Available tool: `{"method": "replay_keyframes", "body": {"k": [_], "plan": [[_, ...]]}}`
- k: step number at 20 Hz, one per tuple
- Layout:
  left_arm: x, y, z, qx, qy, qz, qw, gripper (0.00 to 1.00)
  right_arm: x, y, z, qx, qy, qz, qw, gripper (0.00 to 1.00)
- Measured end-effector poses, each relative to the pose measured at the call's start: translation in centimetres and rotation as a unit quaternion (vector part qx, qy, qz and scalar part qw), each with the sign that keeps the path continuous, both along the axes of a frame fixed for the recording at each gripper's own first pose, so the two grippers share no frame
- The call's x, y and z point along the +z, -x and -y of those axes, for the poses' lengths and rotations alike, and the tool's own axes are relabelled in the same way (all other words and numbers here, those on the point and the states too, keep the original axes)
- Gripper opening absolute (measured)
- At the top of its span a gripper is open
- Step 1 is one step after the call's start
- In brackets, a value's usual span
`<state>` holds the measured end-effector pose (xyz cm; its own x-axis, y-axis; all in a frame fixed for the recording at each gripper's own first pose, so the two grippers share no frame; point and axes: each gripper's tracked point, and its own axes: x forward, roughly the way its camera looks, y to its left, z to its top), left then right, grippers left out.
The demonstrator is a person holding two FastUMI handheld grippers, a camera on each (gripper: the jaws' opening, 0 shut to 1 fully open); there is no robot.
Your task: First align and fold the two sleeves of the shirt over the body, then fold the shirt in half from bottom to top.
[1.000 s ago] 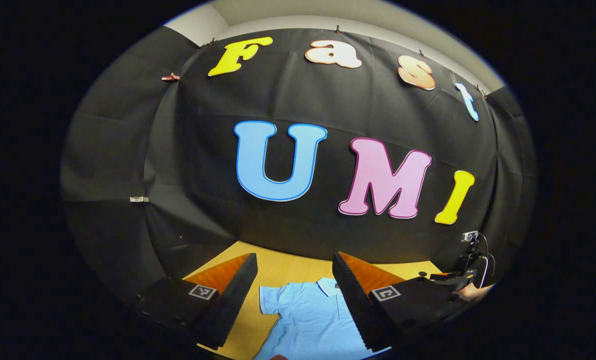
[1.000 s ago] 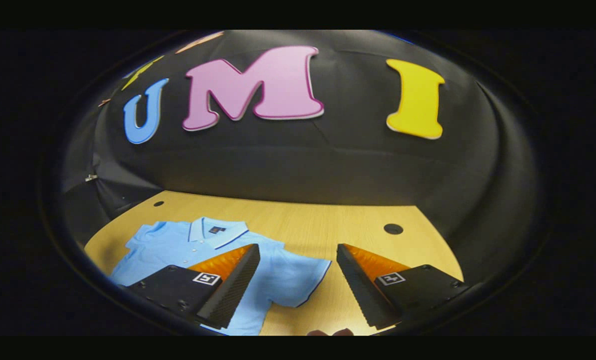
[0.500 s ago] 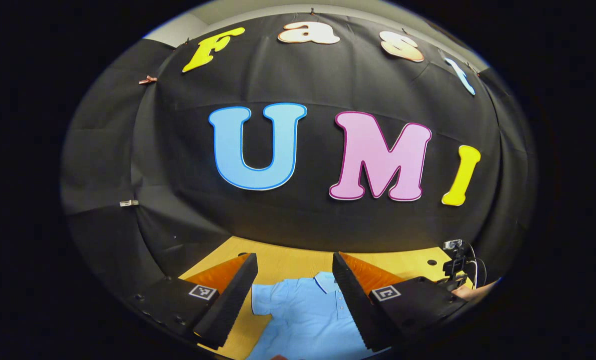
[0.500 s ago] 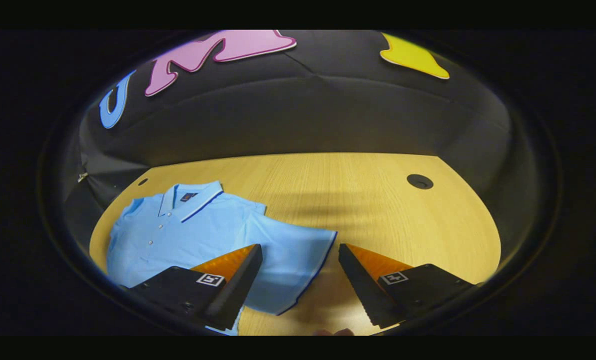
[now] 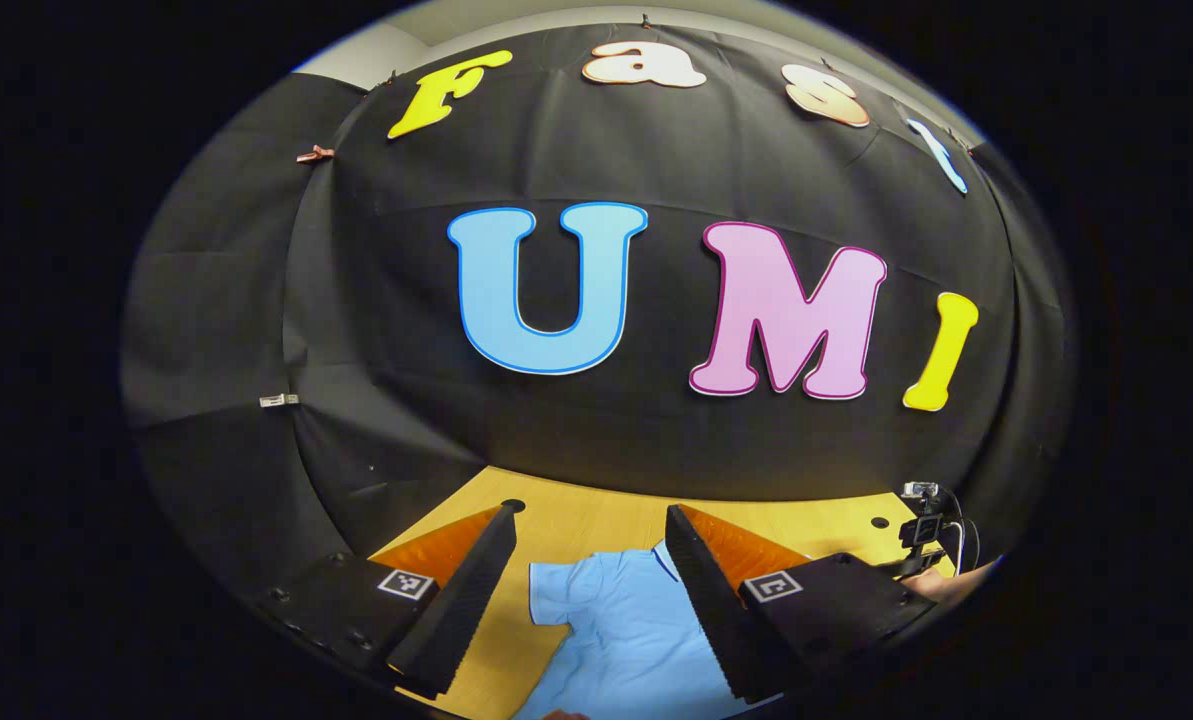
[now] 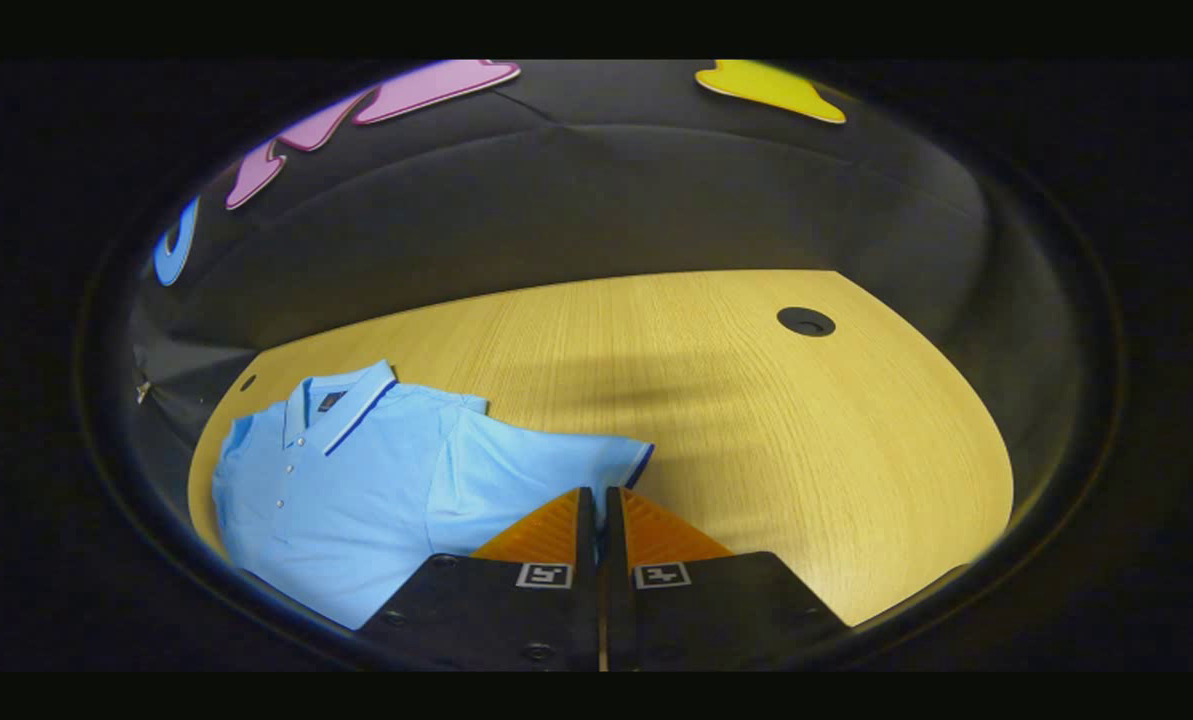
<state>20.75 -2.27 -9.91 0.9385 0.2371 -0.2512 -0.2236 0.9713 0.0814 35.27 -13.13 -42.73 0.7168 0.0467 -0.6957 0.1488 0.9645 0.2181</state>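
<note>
The shirt [image 6: 356, 480] is plain light blue, its collar [image 6: 341, 405] and sleeve cuff [image 6: 641, 465] edged with a dark blue stripe, with a small dark tag inside the neck. The worktop [image 6: 756, 420] is pale yellow wood with fine straight grain and a dark round hole [image 6: 806, 321].

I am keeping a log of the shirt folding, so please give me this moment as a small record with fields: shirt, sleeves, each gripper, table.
shirt: light blue polo, flat on the table, collar toward the wall, buttoned front up
right sleeve: spread out sideways, not yet folded over the body
right gripper: fingers closed together at the sleeve's edge; whether cloth is pinched cannot be told
left gripper: open, held above the table, shirt seen between its fingers
table: light wood, with a round dark hole
</note>
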Motion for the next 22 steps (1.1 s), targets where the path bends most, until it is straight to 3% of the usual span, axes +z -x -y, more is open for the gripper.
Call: {"method": "replay_keyframes", "body": {"k": [1, 5, 6, 10, 14, 17, 19, 20, 21, 22], "plan": [[0.0, 0.1, -0.2, 0.0, -0.001, 0.0, 1.0, 0.97, 0.0, 0.1, -0.1, 0.002, -0.004, 0.001, 1.0, 0.08], [-0.2, 0.5, -1.2, 0.001, 0.0, -0.004, 1.0, 0.97, 3.0, -0.4, -2.6, 0.027, -0.055, 0.032, 0.998, 0.08], [-0.1, 0.5, -1.4, 0.002, 0.0, -0.005, 1.0, 0.97, 4.1, -0.4, -3.5, 0.036, -0.068, 0.044, 0.996, 0.12], [-0.6, 0.4, -1.5, -0.003, 0.01, -0.008, 1.0, 0.97, 6.5, 1.0, -8.4, 0.096, -0.11, 0.049, 0.988, 0.08], [-1.3, 0.0, -1.7, -0.015, 0.012, -0.011, 1.0, 0.97, 5.2, 2.9, -12.5, 0.169, -0.079, 0.032, 0.982, 0.07], [-5.3, -0.5, -3.1, -0.011, 0.033, -0.049, 0.998, 0.97, 1.4, 5.0, -12.3, 0.183, -0.034, -0.043, 0.982, 0.08], [-8.2, -1.0, -4.7, -0.004, 0.04, -0.078, 0.996, 0.97, 2.0, 4.0, -12.3, 0.175, -0.031, -0.022, 0.984, 0.09], [-9.4, -1.2, -5.4, -0.002, 0.044, -0.089, 0.995, 0.97, 2.6, 4.2, -12.9, 0.176, -0.046, -0.019, 0.983, 0.29], [-10.9, -1.7, -6.1, -0.005, 0.051, -0.1, 0.994, 0.97, 3.4, 4.2, -13.0, 0.173, -0.055, -0.012, 0.983, 0.21], [-12.4, -2.3, -6.6, -0.015, 0.056, -0.11, 0.992, 0.97, 4.7, 4.1, -12.6, 0.168, -0.055, -0.001, 0.984, 0.41]]}}
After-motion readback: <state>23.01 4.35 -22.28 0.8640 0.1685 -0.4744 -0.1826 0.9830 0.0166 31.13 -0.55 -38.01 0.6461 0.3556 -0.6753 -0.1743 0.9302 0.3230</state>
